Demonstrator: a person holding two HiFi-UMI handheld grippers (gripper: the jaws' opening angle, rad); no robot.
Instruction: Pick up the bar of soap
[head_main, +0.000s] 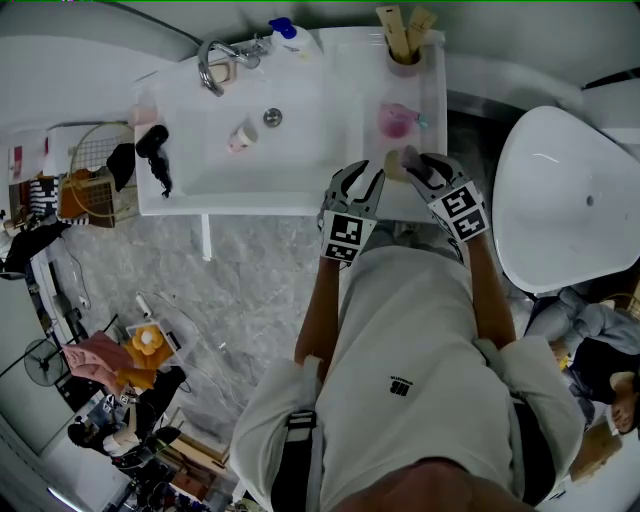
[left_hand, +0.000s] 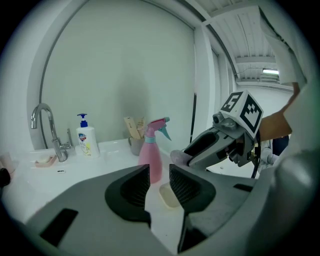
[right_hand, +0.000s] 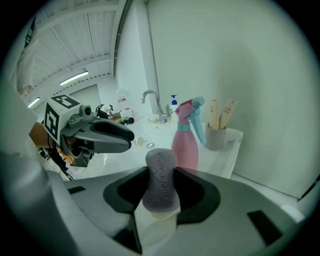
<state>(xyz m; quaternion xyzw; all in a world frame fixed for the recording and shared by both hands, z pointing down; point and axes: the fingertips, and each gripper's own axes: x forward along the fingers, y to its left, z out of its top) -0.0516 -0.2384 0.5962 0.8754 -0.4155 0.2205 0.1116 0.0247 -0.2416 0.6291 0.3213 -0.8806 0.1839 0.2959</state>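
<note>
A greyish-purple bar of soap stands upright between the jaws of my right gripper, which is shut on it. It hangs just above a cream soap dish on the right side of the white sink counter. The left gripper view shows the same soap in the right gripper, with the dish beyond my own jaws. My left gripper is open with nothing between its pads. In the head view, the left gripper is at the counter's front edge, next to the right gripper.
A pink spray bottle stands just behind the dish. Behind it is a cup of wooden sticks. The tap and a pump bottle are at the back. A small cup lies in the basin. A white toilet is on the right.
</note>
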